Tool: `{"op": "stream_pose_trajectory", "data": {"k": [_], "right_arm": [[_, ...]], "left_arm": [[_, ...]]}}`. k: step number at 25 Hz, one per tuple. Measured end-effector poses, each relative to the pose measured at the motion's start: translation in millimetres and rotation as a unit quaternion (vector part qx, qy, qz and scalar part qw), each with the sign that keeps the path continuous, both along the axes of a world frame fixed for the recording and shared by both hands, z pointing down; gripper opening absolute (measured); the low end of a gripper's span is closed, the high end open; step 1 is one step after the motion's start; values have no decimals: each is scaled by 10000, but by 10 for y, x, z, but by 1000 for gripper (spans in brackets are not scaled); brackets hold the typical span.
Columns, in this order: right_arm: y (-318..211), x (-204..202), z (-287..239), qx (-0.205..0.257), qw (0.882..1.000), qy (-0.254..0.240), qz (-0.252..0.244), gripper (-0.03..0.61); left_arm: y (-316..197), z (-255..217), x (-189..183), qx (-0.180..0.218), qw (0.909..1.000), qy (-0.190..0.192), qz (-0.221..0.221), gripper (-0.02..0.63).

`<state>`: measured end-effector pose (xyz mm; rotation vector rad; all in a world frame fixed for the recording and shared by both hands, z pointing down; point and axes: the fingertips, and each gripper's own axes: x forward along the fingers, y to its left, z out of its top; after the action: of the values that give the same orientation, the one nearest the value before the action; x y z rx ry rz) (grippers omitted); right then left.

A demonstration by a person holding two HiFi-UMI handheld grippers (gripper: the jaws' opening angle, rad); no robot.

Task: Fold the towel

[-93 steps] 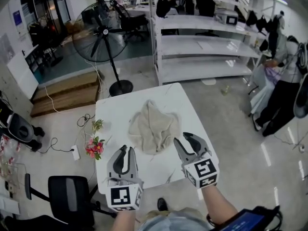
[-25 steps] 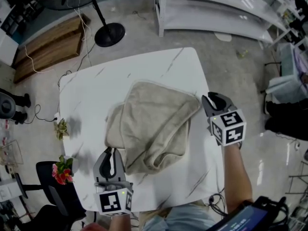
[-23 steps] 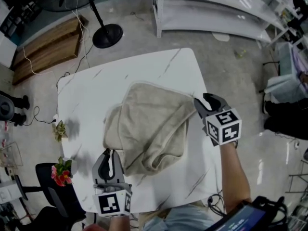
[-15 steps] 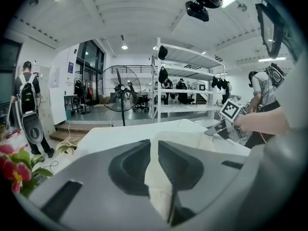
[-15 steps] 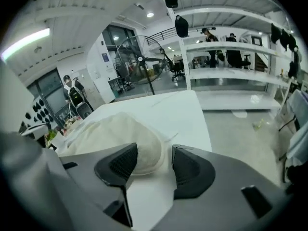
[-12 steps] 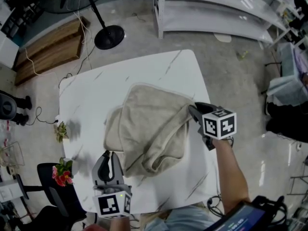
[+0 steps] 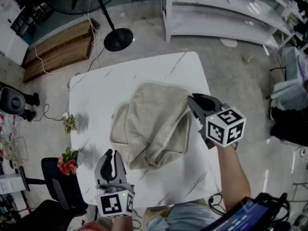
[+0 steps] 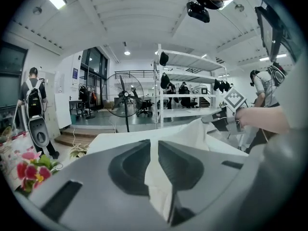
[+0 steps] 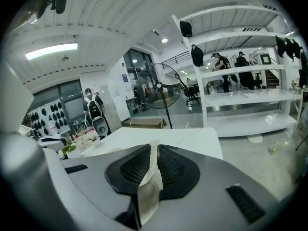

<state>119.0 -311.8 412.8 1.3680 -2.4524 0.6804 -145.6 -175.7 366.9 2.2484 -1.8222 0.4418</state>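
A beige towel [image 7: 153, 124] lies crumpled on the white marble table [image 7: 98, 95]. My left gripper [image 7: 110, 154] is at the towel's near left edge. In the left gripper view its jaws [image 8: 153, 150] are shut on a fold of the pale towel [image 8: 195, 131]. My right gripper [image 7: 194, 101] is at the towel's right corner, which is raised off the table. Its jaws have just been closing, and in the right gripper view they [image 9: 154, 159] pinch a strip of the towel [image 9: 150, 189].
A standing fan's base [image 7: 118, 39] and wooden steps [image 7: 55, 52] are on the floor beyond the table. White shelving [image 7: 226, 11] stands at the back right. Flowers [image 7: 68, 161] and a black chair [image 7: 60, 189] sit at the table's near left.
My right gripper moved left from beside the table's right edge onto the towel's right corner, shut on it and lifted it. My left gripper kept its grip and rose slightly.
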Motion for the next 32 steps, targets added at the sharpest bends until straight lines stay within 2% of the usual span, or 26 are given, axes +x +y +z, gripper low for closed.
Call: {"op": "stream_pose_trajectory", "data": {"k": [7,14,18,25,32], "right_arm": [[546,-696,-674,638,9931,-154,-970,54],[1614,-1413,-967,947,9734,-77,-2085,52],[2308,-1684,-913,958,9593,67,-2655,52],[3522,-2084,-691,1105,9237,494,-3636,52],[4363,-2141,-243,823,9075,642,-4070,54]], "left_arm": [[555,-341,-167,345,9992,25,-183,52],[1296,-684,-377,772,9965,139,-289,52],[1722,-816,-469,937,9949,162,-330,52],[2306,-935,-525,1198,9923,212,-245,52],[2655,-828,-440,1069,9940,214,-57,52]]}}
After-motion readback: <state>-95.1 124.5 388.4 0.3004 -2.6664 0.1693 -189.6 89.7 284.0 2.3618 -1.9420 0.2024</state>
